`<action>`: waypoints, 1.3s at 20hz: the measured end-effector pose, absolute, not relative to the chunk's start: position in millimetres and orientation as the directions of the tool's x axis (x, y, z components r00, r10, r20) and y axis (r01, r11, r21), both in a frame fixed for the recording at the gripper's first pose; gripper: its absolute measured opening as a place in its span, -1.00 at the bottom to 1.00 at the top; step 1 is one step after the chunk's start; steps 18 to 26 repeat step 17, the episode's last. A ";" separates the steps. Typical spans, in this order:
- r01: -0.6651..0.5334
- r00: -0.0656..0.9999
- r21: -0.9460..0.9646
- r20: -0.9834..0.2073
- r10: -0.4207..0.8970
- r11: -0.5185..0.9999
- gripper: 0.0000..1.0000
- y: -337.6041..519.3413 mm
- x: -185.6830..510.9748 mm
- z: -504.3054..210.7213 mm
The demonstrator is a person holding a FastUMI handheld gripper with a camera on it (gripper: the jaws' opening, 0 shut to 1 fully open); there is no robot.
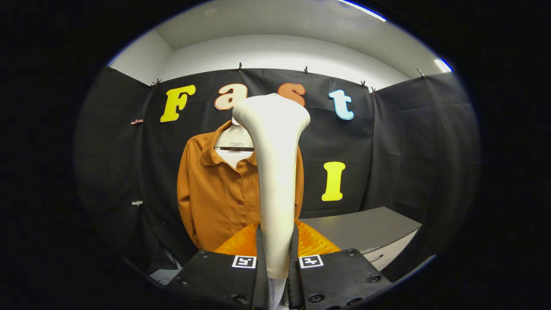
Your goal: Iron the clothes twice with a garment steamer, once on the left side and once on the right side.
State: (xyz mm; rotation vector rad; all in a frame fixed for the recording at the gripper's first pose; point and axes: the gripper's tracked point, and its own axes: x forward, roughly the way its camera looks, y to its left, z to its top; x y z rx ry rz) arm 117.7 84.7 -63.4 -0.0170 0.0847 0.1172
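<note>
Gripper (275, 254) is clamped on the smooth cream plastic garment steamer (275, 172) handle; looks rigid, probably slick and top-heavy. The rust-orange button-up shirt (219, 198) beyond is soft and will likely give under pressure

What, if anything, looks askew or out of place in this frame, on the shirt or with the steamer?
Nothing stands out. The gripper is shut on the garment steamer, which stands upright between its fingers. Beyond it the brown shirt hangs straight on its hanger, buttoned, collar open. A grey table sits beside the shirt.

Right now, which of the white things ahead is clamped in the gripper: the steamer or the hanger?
The steamer: it stands upright between the gripper fingers, both pressing its handle. The hanger sits inside the brown shirt collar, beyond them.
</note>
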 end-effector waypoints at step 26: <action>-0.121 0.989 -0.007 -0.090 0.120 0.993 -0.57 87.3 118.4 -65.0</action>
